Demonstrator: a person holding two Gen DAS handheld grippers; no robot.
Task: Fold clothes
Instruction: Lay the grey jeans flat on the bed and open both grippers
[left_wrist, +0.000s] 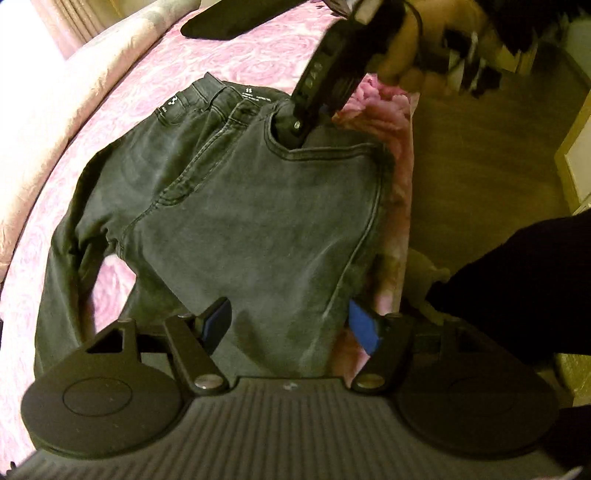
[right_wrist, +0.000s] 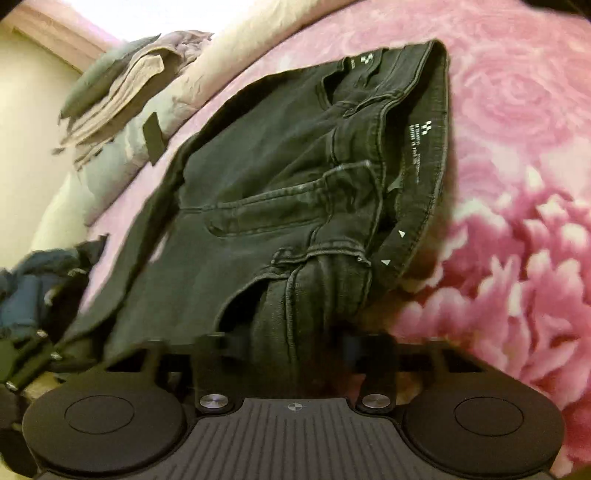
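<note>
Dark grey jeans (left_wrist: 236, 206) lie spread on a pink rose-pattern bedspread (left_wrist: 229, 51), waistband at the far end. My left gripper (left_wrist: 291, 325) is open, its blue-padded fingers (left_wrist: 364, 325) wide apart just above the near thigh. My right gripper (left_wrist: 295, 127) reaches in from the top right, its tip at the waistband corner by the bed edge. In the right wrist view the jeans (right_wrist: 280, 206) fill the middle and a bunched fold of the waistband side sits between the right gripper (right_wrist: 291, 347) fingers, which look closed on it; motion blur hides the tips.
A cream quilt (left_wrist: 55, 122) runs along the far side of the bed. A black garment (left_wrist: 236, 26) lies beyond the jeans. A stack of folded clothes (right_wrist: 122, 88) and a dark blue heap (right_wrist: 33, 299) lie near the bed's far end. The wooden floor (left_wrist: 480, 155) lies right of the bed edge.
</note>
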